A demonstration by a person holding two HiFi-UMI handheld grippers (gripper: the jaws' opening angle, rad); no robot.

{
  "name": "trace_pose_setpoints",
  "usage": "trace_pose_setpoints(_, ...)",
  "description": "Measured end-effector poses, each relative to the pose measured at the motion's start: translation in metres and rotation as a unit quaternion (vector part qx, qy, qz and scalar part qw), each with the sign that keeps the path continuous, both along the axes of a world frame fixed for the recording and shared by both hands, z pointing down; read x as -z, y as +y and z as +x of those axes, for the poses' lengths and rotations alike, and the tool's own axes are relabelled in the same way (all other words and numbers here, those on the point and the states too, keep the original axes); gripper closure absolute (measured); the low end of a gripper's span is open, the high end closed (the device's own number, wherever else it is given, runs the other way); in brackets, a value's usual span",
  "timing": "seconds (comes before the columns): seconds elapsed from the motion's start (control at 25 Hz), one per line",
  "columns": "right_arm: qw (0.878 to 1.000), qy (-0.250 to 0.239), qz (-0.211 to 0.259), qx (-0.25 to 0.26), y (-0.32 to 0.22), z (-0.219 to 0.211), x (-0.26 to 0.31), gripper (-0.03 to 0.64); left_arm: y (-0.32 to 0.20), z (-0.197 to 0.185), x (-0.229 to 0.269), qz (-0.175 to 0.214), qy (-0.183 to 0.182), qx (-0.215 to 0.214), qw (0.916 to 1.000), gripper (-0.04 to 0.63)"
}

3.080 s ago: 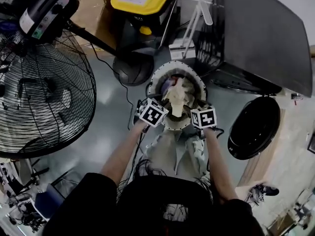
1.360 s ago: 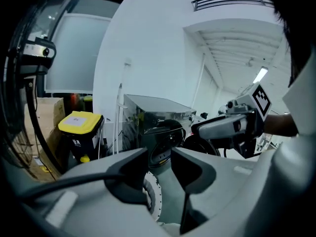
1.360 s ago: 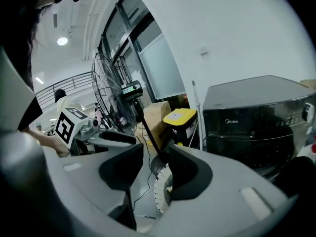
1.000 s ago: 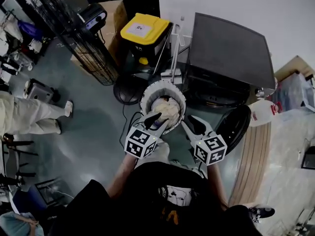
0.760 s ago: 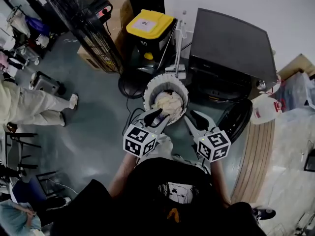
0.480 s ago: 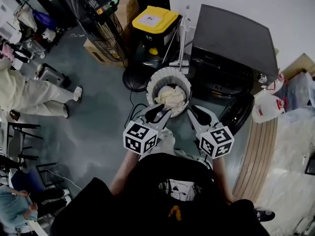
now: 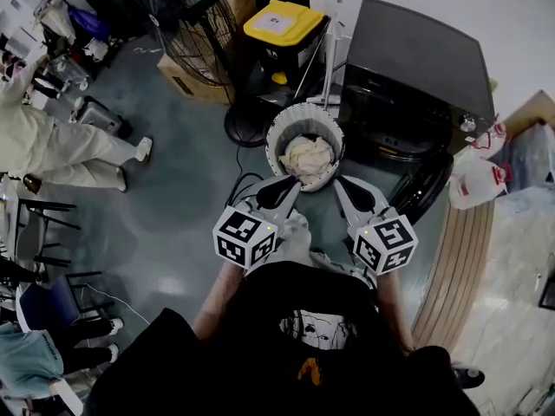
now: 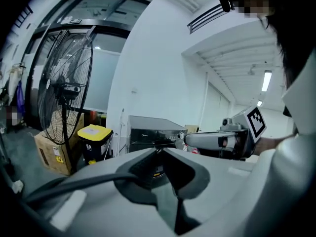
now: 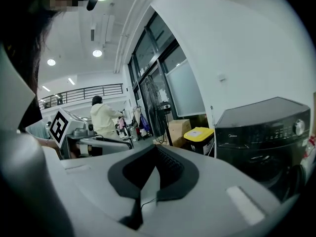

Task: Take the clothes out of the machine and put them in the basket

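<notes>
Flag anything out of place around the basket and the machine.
Nothing looks spilled or damaged. The cream clothes lie in the basket, and the machine has its door hanging open, as unloading would leave it.

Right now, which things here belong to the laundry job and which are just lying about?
In the job:
black washing machine
its open door
white laundry basket
cream clothes in it

Just lying about:
standing fan
yellow-lidded bin
cardboard box
white jugs
</notes>
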State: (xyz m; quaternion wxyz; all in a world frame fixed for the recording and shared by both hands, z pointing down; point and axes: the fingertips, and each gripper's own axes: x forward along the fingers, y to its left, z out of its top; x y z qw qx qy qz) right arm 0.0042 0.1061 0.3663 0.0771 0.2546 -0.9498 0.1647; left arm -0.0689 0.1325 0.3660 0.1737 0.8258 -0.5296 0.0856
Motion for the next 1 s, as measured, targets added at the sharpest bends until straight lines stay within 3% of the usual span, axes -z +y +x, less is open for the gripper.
trace_pose_setpoints(0.24,1.000,0.005,0.017,0.010,0.018,-0.002,0.008,0.597,0.016,0.007,0.015,0.022,0.006,-0.009,0.9997,0.589)
trace_pose_setpoints(1.0,0.998,0.025,0.049,0.011,0.030,-0.002,0.017,0.597,0.035,0.014,0.024,0.039,0.009,-0.035,0.9986,0.591)
